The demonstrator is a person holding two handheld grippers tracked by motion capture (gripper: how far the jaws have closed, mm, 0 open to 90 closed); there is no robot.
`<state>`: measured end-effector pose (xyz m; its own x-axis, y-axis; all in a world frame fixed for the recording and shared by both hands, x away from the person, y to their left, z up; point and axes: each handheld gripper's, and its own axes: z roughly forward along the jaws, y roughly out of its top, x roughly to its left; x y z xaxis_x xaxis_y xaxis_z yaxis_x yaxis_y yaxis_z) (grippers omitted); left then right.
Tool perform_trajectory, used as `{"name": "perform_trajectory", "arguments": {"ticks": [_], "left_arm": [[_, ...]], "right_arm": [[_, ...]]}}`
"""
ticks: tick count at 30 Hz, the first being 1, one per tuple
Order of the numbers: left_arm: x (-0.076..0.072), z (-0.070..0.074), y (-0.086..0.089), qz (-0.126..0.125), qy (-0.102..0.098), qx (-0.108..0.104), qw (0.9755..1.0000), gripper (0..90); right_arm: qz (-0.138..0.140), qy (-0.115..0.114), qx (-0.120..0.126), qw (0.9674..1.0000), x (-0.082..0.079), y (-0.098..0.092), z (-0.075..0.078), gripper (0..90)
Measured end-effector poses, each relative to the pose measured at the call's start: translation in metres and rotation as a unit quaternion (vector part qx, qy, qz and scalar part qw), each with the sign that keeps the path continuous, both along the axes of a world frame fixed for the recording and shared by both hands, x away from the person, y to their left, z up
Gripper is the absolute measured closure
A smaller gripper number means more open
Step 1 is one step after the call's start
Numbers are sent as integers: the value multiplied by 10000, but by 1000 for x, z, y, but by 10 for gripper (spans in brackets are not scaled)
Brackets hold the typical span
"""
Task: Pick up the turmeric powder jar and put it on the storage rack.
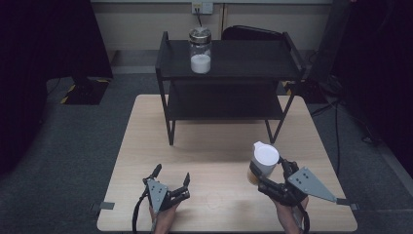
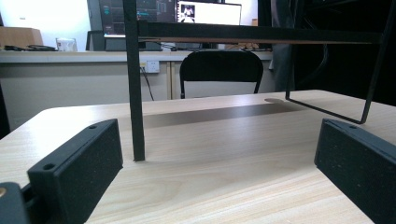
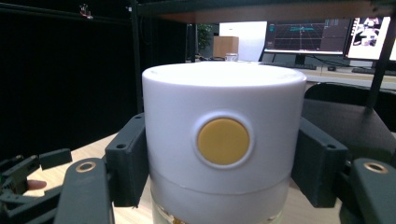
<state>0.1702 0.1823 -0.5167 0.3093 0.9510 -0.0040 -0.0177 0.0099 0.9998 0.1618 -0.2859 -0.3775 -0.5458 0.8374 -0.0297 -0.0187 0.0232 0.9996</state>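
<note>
Right gripper (image 1: 272, 171) clamped on white-lidded canister (image 1: 263, 161), near right of table (image 1: 146, 146), seemingly lifted clear. Left gripper (image 1: 170, 176) idle, jaws apart, near left. Step: carrying. Next likely calls for placing it on shelf rack (image 1: 229, 73), far side, beside glass jar (image 1: 200, 50)

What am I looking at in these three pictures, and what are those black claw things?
A person sits at a wooden table holding a two-jawed tool in each hand. One picture looks down from above; the other two come from small cameras riding on the tools, looking along their jaws. The left hand-held gripper is open and holds nothing. The right hand-held gripper is clamped on a container with a white lid that has a round yellow button; its lower part looks clear. At the far side of the table stands a black two-level shelf, with a glass jar of white powder on top.
</note>
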Motion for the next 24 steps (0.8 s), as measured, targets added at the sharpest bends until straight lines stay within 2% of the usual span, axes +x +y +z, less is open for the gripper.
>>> {"name": "perform_trajectory", "arguments": {"ticks": [3,8,12,24], "left_arm": [[0,0,0,0,0,-1,10000,4],[0,0,0,0,1,-1,10000,4],[0,0,0,0,0,-1,10000,4],[0,0,0,10,-2,2,10000,4]], "right_arm": [[142,47,8,9999,7,-3,10,305],[325,55,-132,9994,17,-4,28,306],[548,108,-88,9984,27,-9,41,306],[760,-90,-110,9970,59,-14,93,306]]}}
